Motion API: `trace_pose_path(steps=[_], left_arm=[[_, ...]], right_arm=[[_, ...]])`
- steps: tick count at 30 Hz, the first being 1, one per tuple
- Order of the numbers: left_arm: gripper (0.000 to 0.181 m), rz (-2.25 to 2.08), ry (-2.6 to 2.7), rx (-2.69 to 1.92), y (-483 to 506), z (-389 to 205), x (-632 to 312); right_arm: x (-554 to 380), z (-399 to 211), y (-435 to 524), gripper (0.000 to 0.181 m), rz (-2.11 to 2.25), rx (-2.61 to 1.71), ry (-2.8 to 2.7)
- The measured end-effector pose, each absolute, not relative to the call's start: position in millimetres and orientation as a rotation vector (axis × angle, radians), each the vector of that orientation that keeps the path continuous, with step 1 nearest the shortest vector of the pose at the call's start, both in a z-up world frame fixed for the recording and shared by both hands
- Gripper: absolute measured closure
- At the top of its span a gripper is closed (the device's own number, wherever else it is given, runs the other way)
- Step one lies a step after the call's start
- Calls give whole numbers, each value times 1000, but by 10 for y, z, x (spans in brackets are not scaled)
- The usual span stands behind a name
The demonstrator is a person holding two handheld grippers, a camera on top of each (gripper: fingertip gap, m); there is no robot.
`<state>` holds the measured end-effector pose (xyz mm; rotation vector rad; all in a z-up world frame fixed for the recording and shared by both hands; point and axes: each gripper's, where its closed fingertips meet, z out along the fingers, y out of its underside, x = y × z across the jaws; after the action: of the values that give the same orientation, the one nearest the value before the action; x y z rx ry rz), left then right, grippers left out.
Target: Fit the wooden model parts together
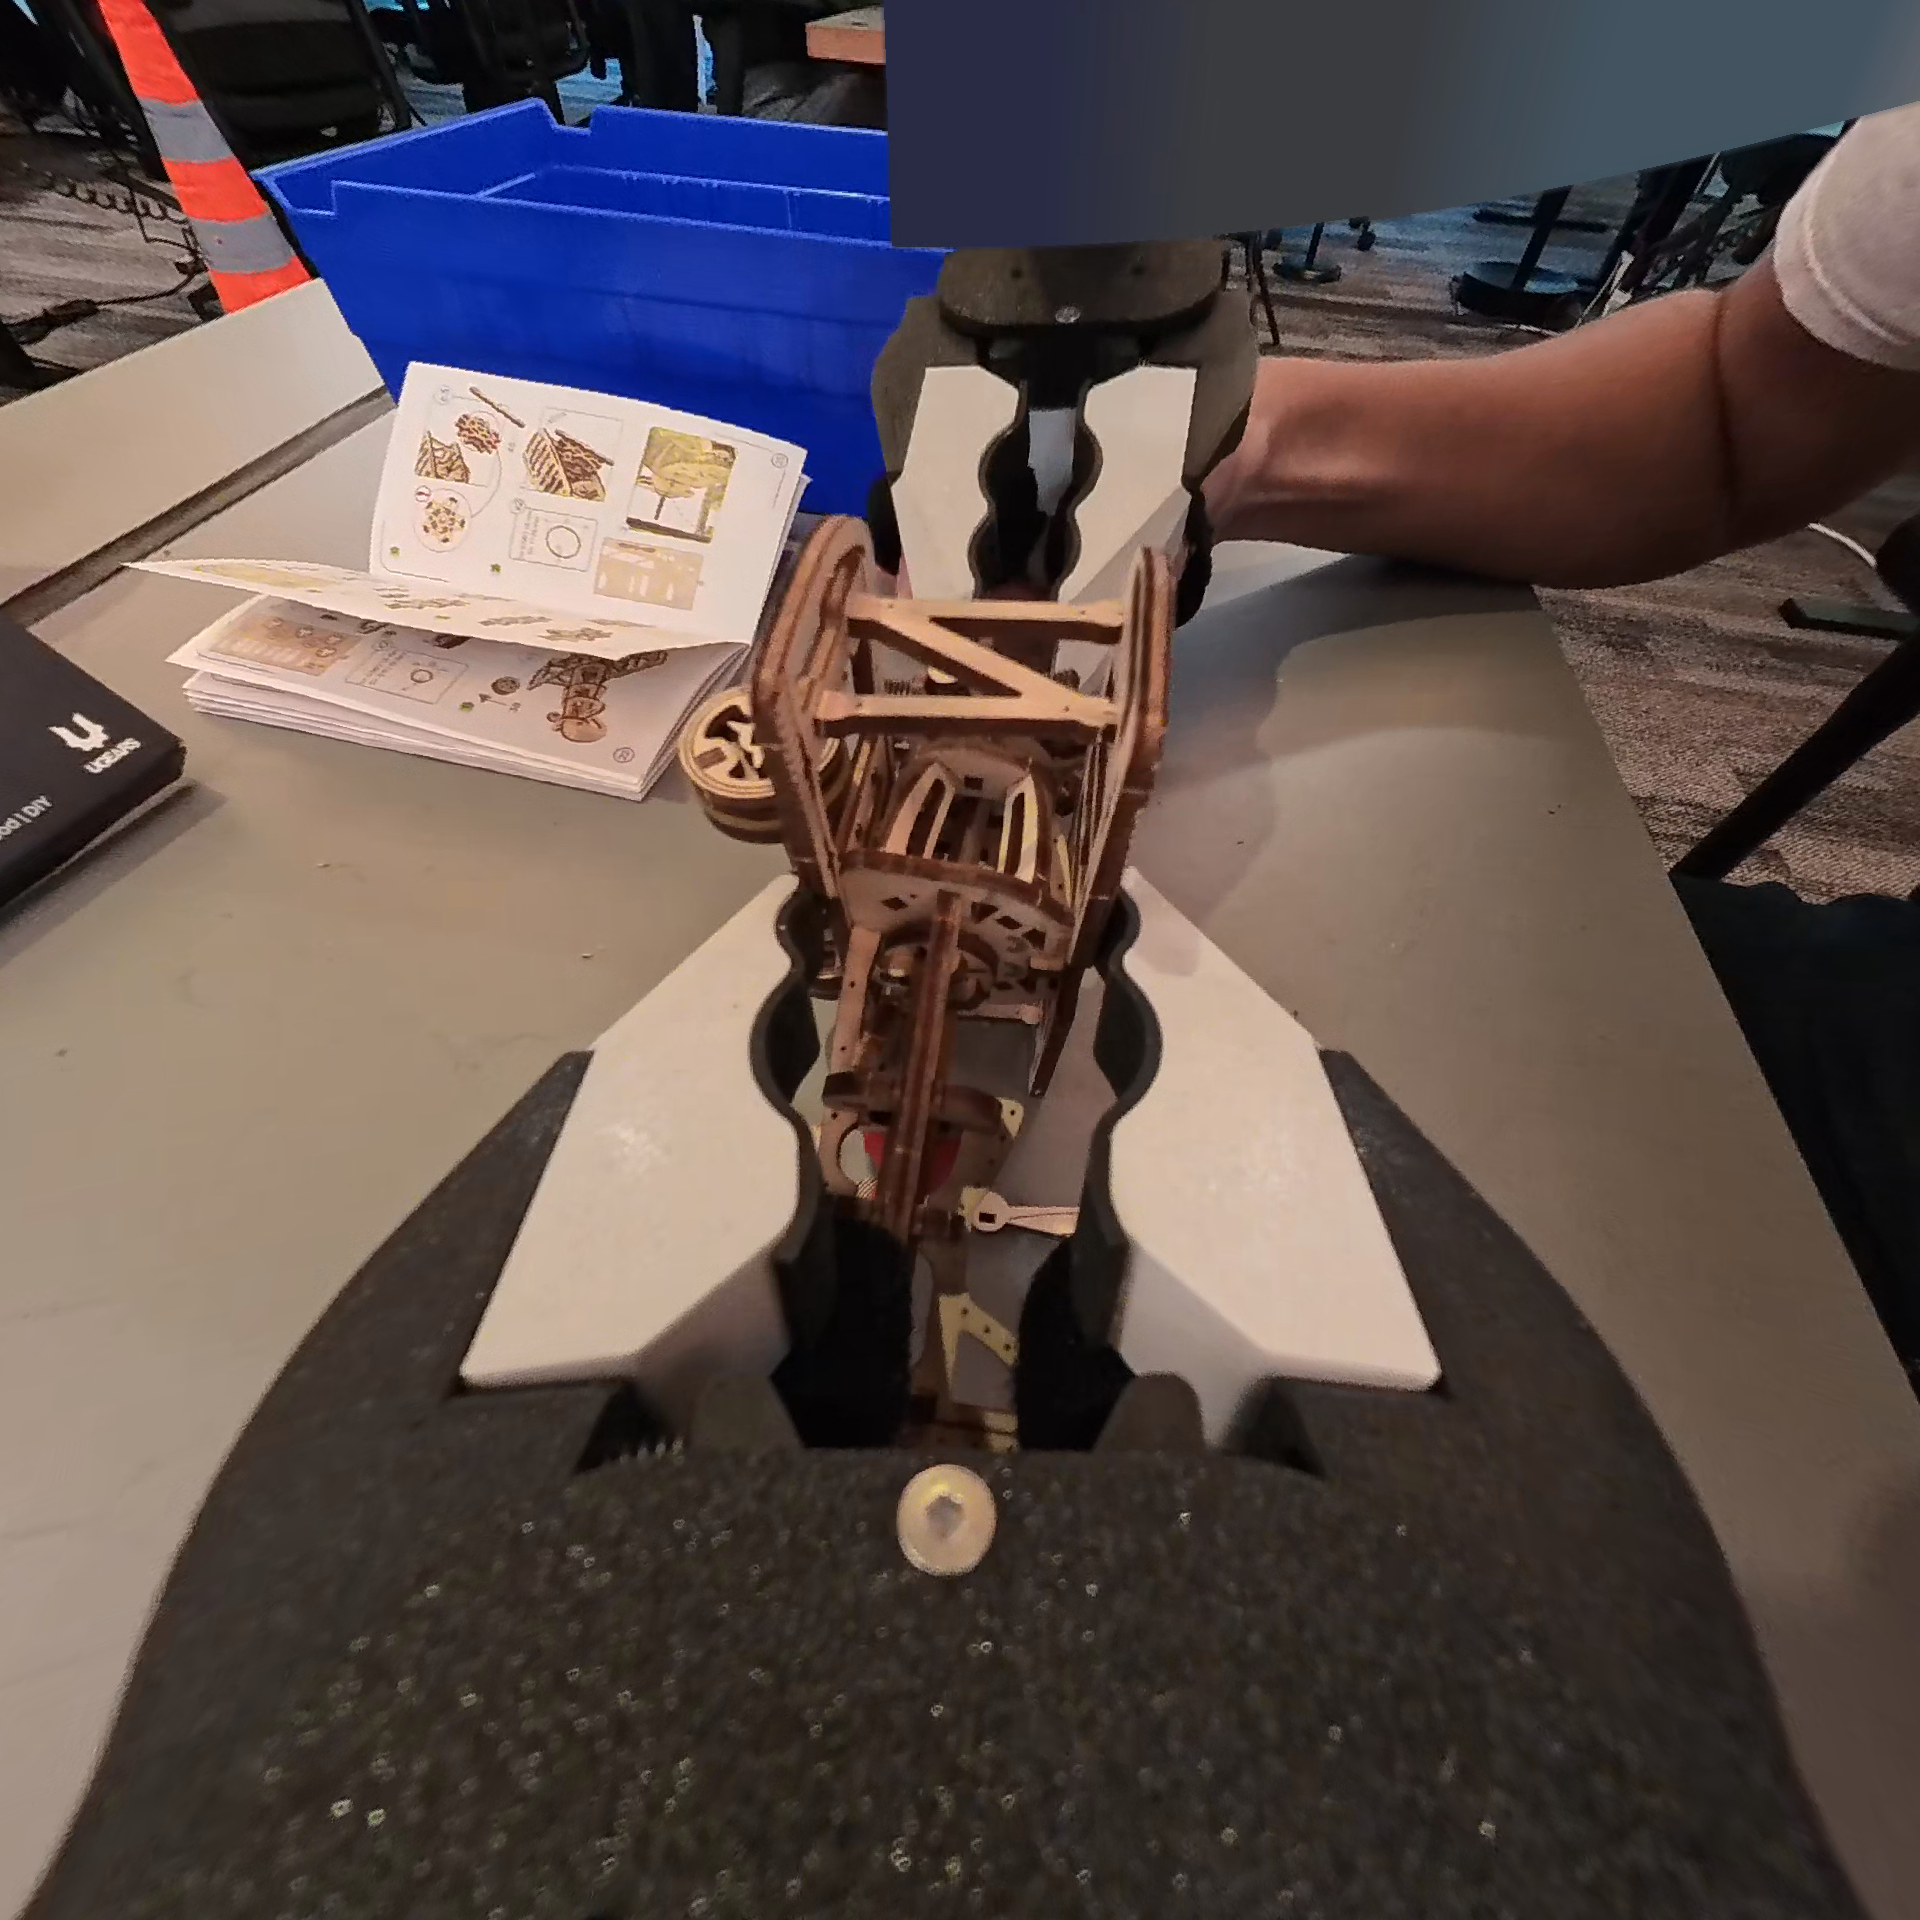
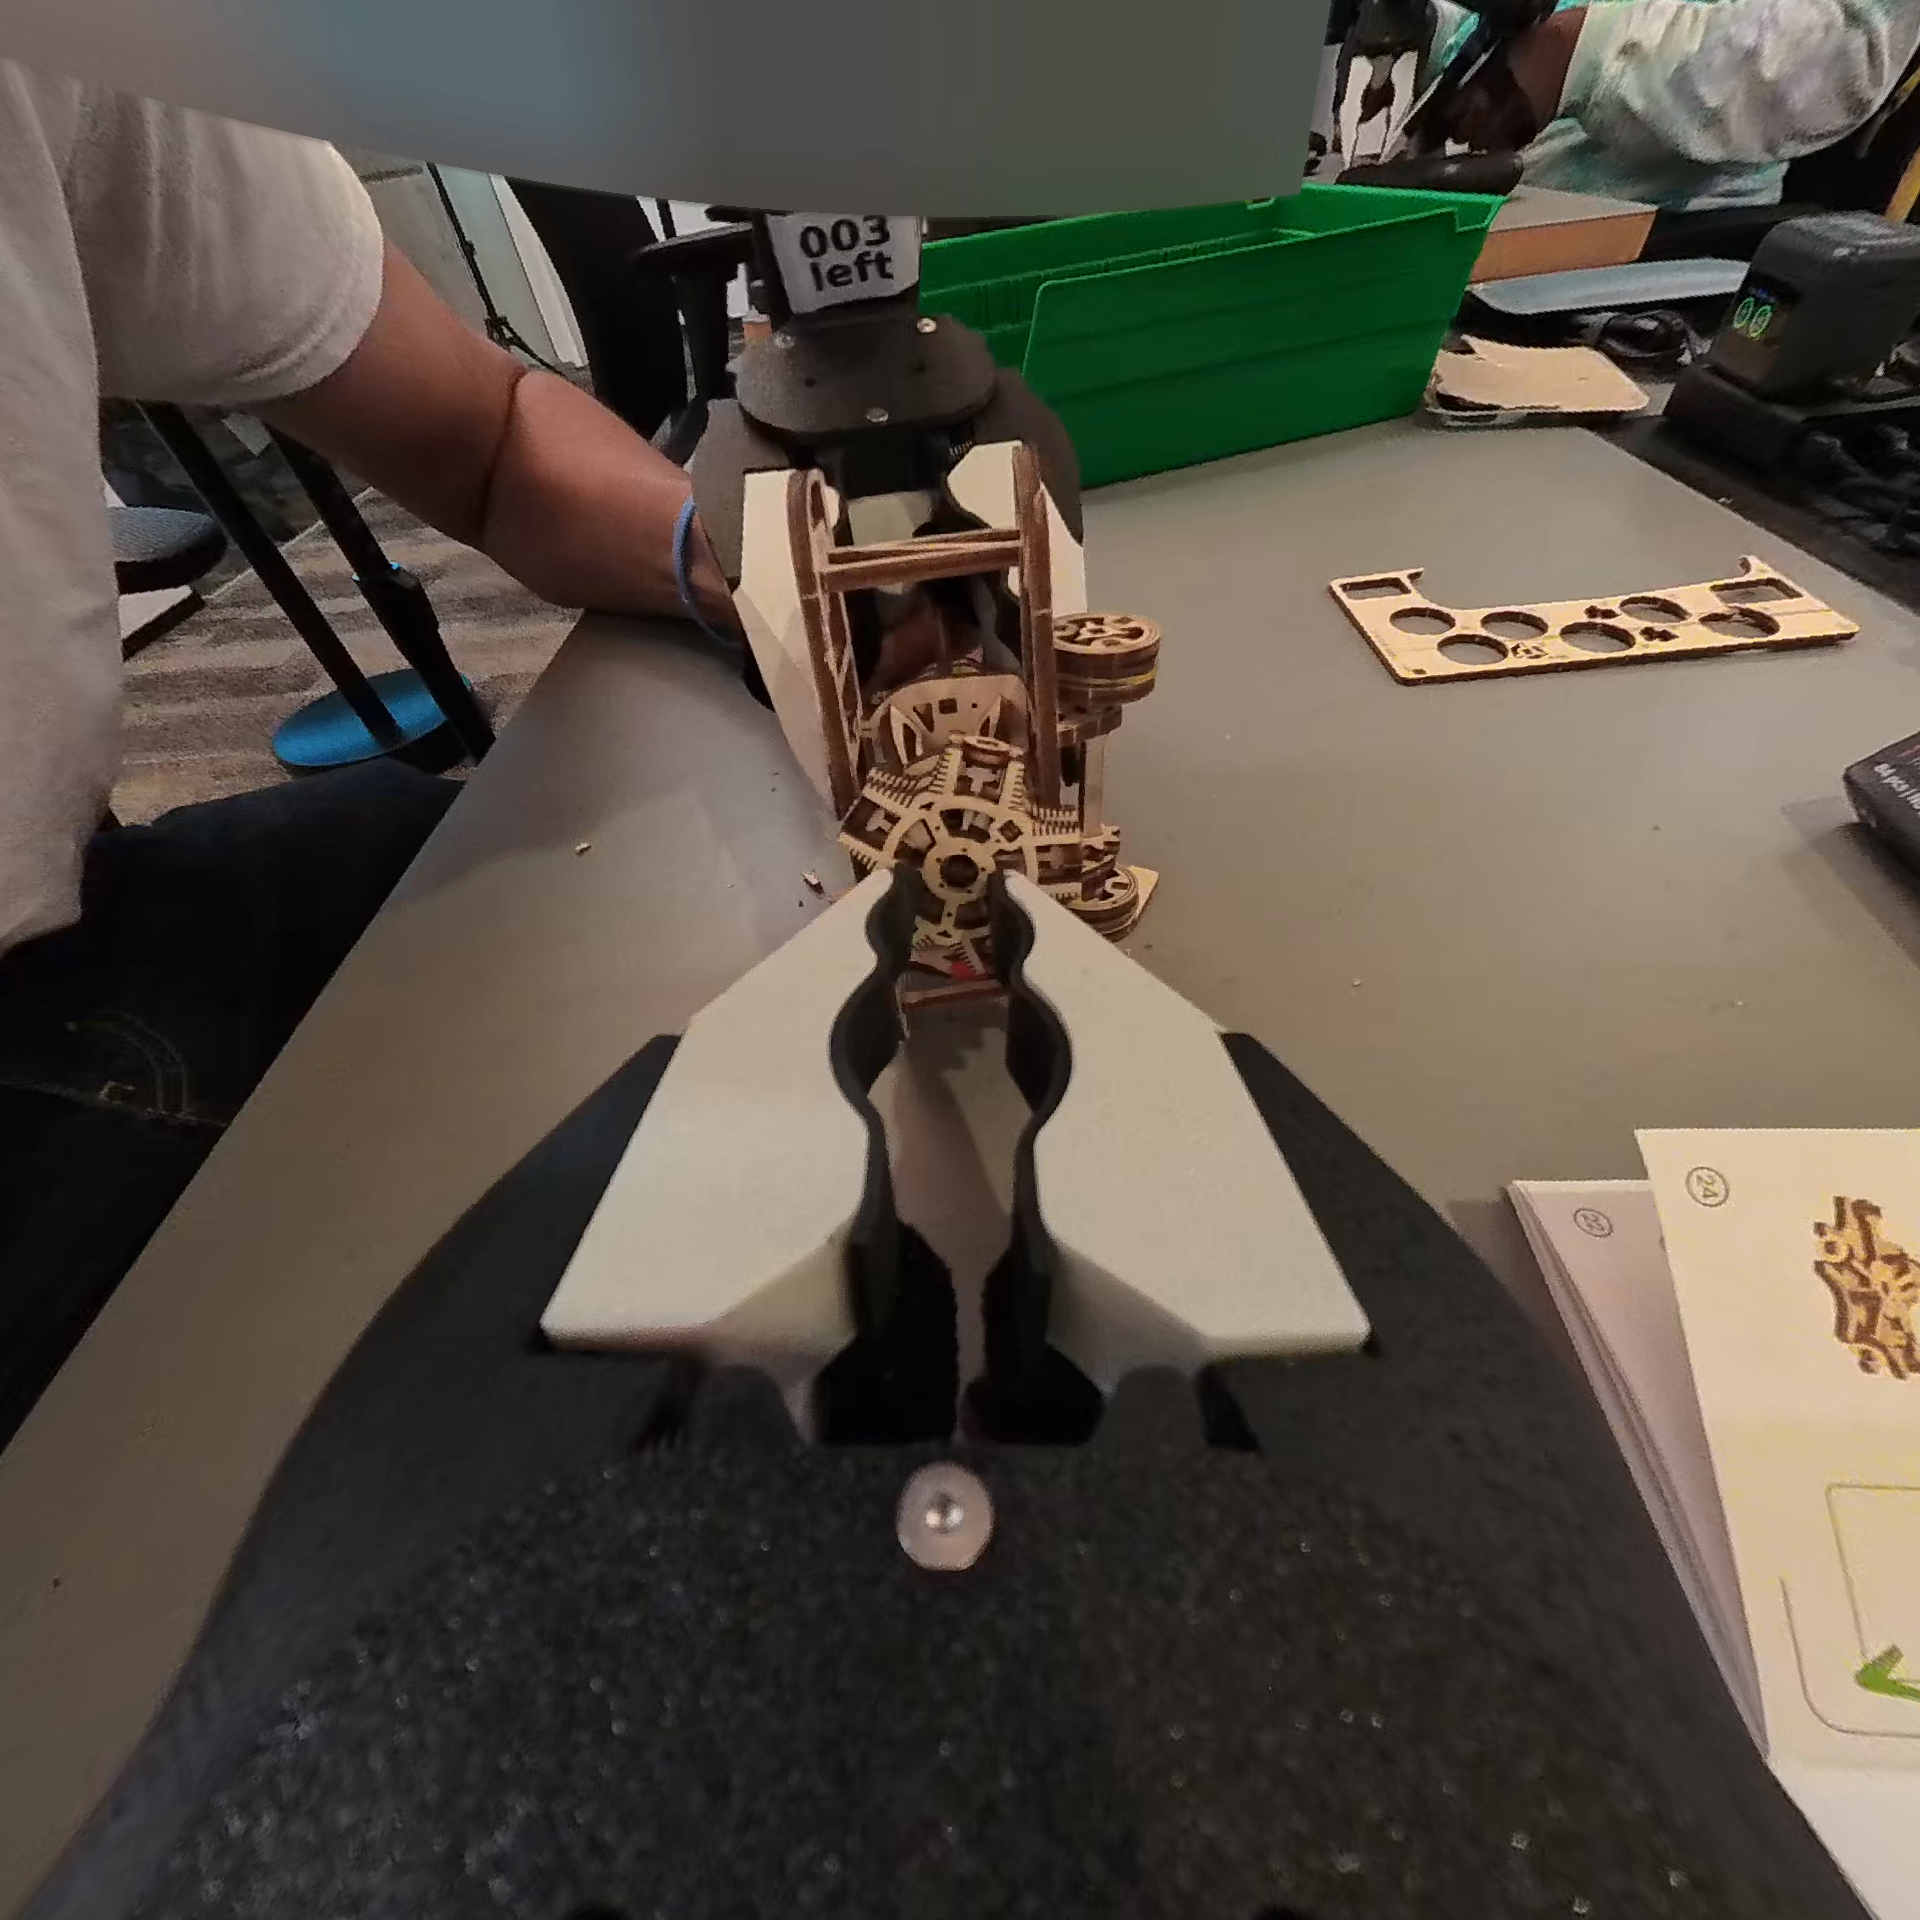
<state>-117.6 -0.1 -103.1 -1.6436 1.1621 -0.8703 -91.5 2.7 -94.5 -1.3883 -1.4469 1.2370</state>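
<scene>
Both grippers are on the wooden model (image 1: 940, 790) now, which sits on the grey table (image 1: 312, 1039) close to its edge on the person's side. The left gripper (image 1: 951, 935) has its fingers closed in on the model's narrow rear frame, gripping it. Facing it, the right gripper (image 2: 951, 904) pinches the round gear hub (image 2: 956, 868) at the model's front, jaws only slightly apart. Toward the table's far edge lie an open instruction booklet (image 1: 499, 623) and a blue bin (image 1: 623, 249); a punched-out wooden sheet (image 2: 1590, 623) lies well apart.
</scene>
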Motion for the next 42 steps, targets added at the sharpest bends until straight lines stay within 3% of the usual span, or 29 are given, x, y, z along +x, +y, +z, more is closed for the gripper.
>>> trace_pose_path(steps=[12,19,22,25,30,42], left_arm=[[132,-928,1252,-1601,-71,-1037,-1208],[131,-1074,1478,-1482,-344,-1044,-1290],[132,-1108,1540,-1446,-432,-1043,-1315],[131,-1105,1555,-1440,-459,-1044,-1306],[131,-1161,1581,-1397,-579,-1043,-1246],[132,-1186,1620,-1352,-658,-1037,-1204]], right_arm=[[-929,-948,-49,177,1258,-1344,-1518],[-944,-936,-234,139,1461,-1252,-1723],[-1048,-890,-410,111,1668,-1216,-1818],[-1139,-971,-439,106,1746,-1268,-1895],[-1239,-957,-499,113,1797,-1205,-1914],[-1254,-1061,-684,108,1835,-1086,-2169]])
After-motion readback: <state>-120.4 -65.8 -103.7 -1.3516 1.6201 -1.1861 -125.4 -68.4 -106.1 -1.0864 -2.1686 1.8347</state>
